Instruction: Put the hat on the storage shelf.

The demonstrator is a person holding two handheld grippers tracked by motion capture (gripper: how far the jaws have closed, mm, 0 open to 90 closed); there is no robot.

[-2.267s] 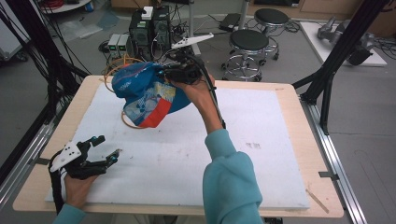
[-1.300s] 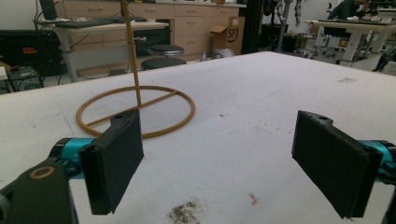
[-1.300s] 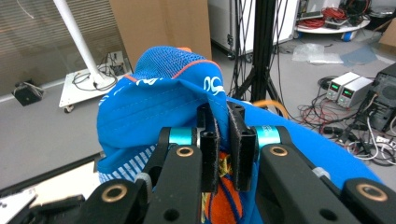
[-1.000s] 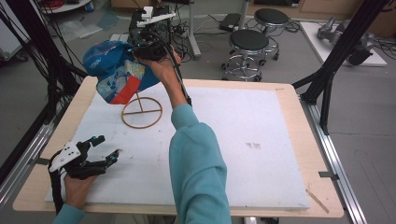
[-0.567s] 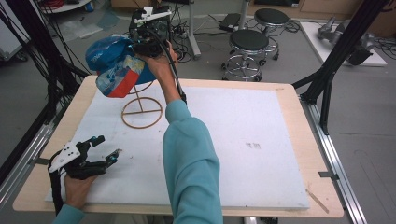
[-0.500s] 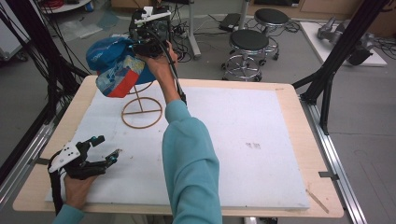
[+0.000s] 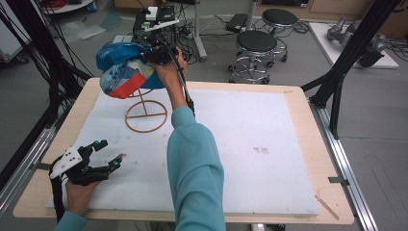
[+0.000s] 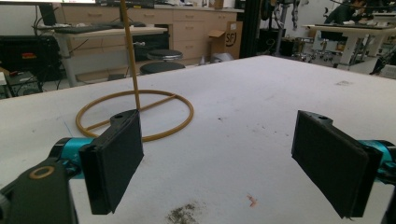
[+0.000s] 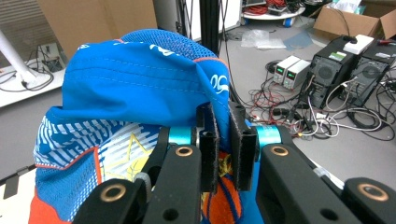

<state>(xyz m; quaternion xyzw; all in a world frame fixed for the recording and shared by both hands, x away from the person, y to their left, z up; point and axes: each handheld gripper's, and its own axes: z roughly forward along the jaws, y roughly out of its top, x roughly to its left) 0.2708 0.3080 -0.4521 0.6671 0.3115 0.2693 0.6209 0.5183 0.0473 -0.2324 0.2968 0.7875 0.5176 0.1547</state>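
Blue cap [image 7: 126, 71] pinched at its fabric by right hand-held gripper [image 7: 155, 54], poised over far-left wire stand [image 7: 146, 114] for hanging; left hand-held gripper [image 7: 105, 155] spread, idle near-left on tabletop [image 7: 269, 125].

Right arm extended to the far left of the scene, teal sleeve to the wrist, hand raised. Right tongs [image 7: 153, 54] held high, jaws nearly closed and clamped on fabric. Left hand [image 7: 77, 195] resting at the near left corner. Left tongs [image 7: 109, 153] lying low and level, jaws wide apart, nothing between them.
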